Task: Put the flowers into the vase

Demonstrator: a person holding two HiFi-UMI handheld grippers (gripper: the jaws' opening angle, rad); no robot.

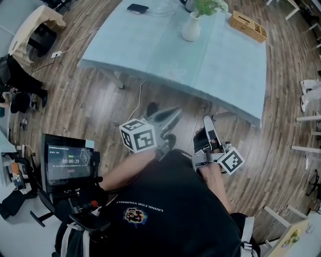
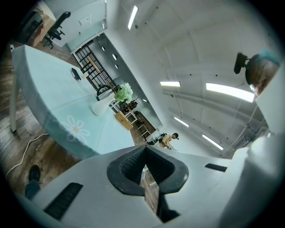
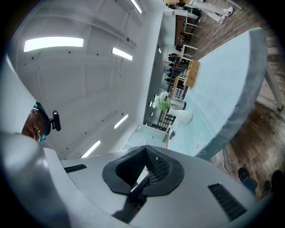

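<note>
Down by black shirt [image 1: 170, 201], left gripper [image 1: 175, 112] and right gripper [image 1: 206, 121], jaws pressed together on nothing, pointing toward white vase [image 1: 191, 28] far ahead across table [image 1: 225, 65], flowers [image 1: 208, 7] already standing inside.

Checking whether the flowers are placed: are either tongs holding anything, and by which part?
Nothing is held. The left tongs and right tongs are shut and empty; the flowers stand in the vase.

Vase [image 1: 191, 27] on far side of worktop [image 1: 210, 65], flowers [image 1: 206, 6] just behind it, phone [image 1: 137, 8] well to its left, crate [image 1: 248, 26] to its right, screen [image 1: 67, 161] left of person [image 1: 170, 206], left tongs [image 1: 172, 114] and right tongs [image 1: 207, 121] side by side before the near edge.
</note>
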